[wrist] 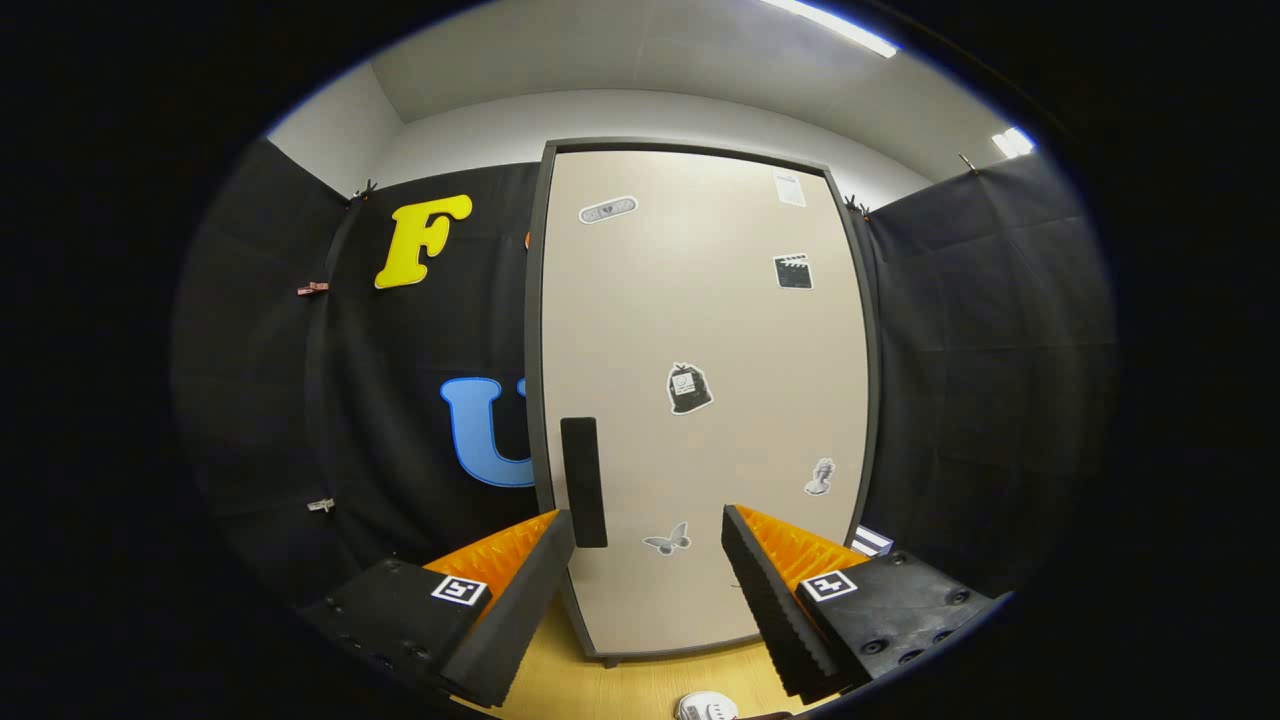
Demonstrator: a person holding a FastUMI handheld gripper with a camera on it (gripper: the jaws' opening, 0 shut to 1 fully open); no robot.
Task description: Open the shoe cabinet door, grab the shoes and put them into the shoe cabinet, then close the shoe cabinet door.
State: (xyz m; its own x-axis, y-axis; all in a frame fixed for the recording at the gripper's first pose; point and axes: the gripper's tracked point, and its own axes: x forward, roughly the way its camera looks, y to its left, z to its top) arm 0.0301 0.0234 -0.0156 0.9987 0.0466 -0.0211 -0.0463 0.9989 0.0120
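The shoe cabinet [700, 330] stands upright just ahead, its beige door shut inside a dark grey frame, with several stickers on it. A black vertical handle [583, 482] sits near the door's left edge, just beyond my left fingertip. My gripper [648, 525] is open, with nothing between its fingers, pointing at the lower part of the door. A bit of a white shoe [706, 708] shows low down on the wooden floor, below and between the fingers.
Black cloth walls close in the booth on the left [400, 400] and right [980, 380] of the cabinet. The light wooden floor [640, 685] runs up to the cabinet's base. A striped object [870, 541] peeks out by the cabinet's lower right corner.
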